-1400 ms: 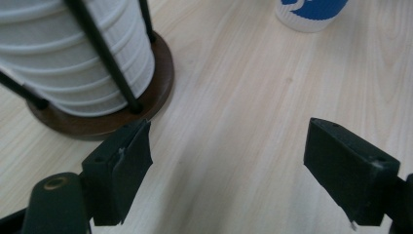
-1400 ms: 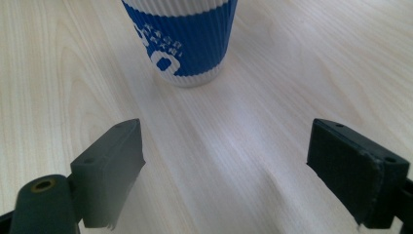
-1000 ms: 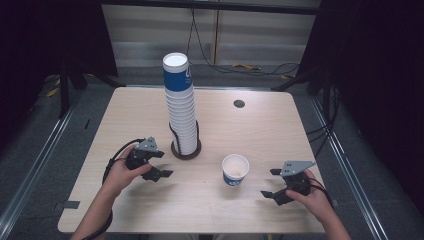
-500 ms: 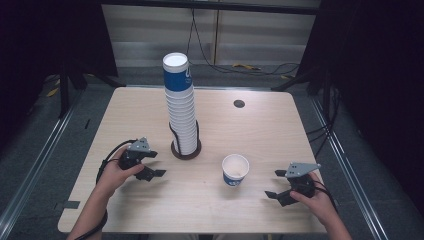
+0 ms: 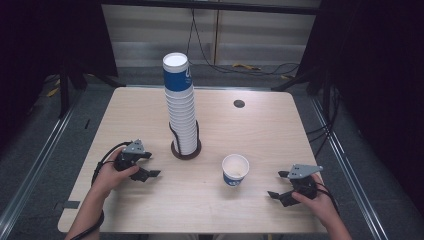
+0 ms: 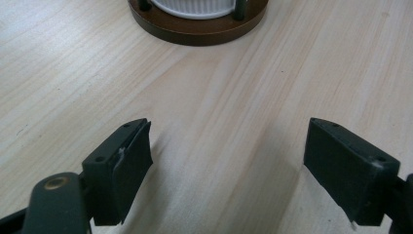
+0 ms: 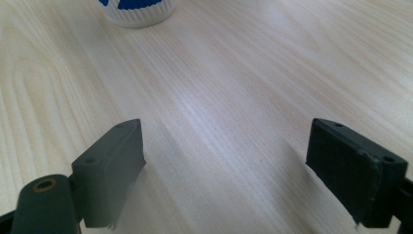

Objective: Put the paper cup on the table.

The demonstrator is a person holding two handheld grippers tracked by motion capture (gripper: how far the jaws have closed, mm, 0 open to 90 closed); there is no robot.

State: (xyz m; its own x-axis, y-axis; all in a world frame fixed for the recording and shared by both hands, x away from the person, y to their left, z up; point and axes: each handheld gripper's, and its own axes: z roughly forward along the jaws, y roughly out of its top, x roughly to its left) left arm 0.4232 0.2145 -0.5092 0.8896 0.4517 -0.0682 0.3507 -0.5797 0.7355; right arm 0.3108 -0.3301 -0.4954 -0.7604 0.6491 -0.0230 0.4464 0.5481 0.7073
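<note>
Tall stack of white and blue paper cups [image 5: 181, 107] on its round dark wooden base [image 5: 186, 150] blocks the table's middle. Single white and blue paper cup [image 5: 235, 170] stands right of it. Bare light wooden tabletop [image 5: 280, 130] between and around them offers passage.

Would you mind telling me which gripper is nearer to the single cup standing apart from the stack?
The right gripper. It sits just right of the cup, jaws open toward it. The left gripper lies farther off, left of the stack, jaws open.

Pale wood-grain table [image 5: 280, 125], matt and smooth; ribbed paper cup [image 5: 235, 170], tall paper cup stack [image 5: 180, 107] on a glossy dark-brown base [image 6: 195, 31].
</note>
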